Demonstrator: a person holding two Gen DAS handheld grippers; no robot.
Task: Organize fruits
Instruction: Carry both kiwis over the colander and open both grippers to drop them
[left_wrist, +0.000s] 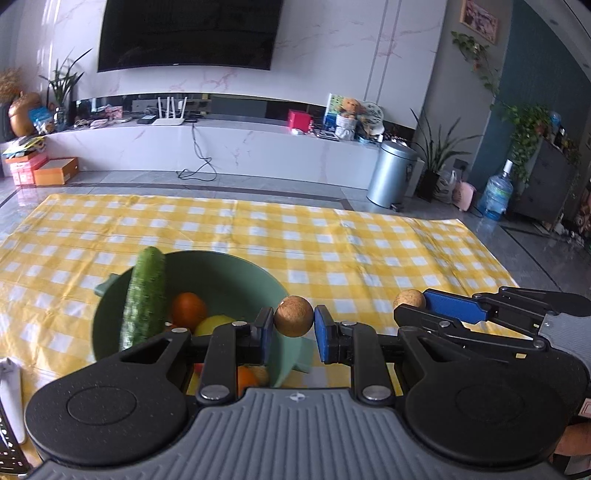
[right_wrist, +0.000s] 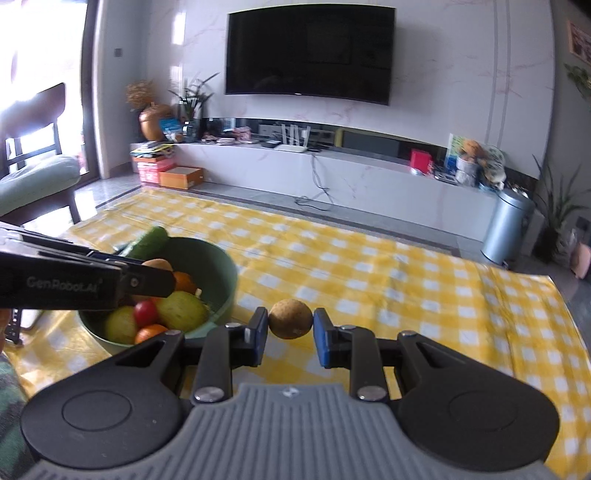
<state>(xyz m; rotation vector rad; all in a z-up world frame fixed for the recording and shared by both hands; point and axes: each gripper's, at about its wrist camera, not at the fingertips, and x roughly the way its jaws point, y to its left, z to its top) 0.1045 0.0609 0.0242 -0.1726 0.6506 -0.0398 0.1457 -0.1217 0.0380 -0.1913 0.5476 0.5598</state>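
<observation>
Each gripper, left (left_wrist: 293, 325) and right (right_wrist: 290, 326), pinched a small brown fruit (left_wrist: 293, 315) (right_wrist: 290, 318), the green bowl (left_wrist: 236, 269) at the left's ten o'clock.

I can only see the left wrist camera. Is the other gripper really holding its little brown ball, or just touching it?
Observer: Really holding it. In the right wrist view the small round brown fruit is squeezed between both blue-padded fingers of the right gripper.
Child: What else is in the big green bowl?
Observer: A small shiny red fruit, lying between two yellow-green fruits.
Child: Is anything further left?
Observer: A dark wooden chair with a pale green cushion stands near the left edge of the yellow checked cloth.
</observation>
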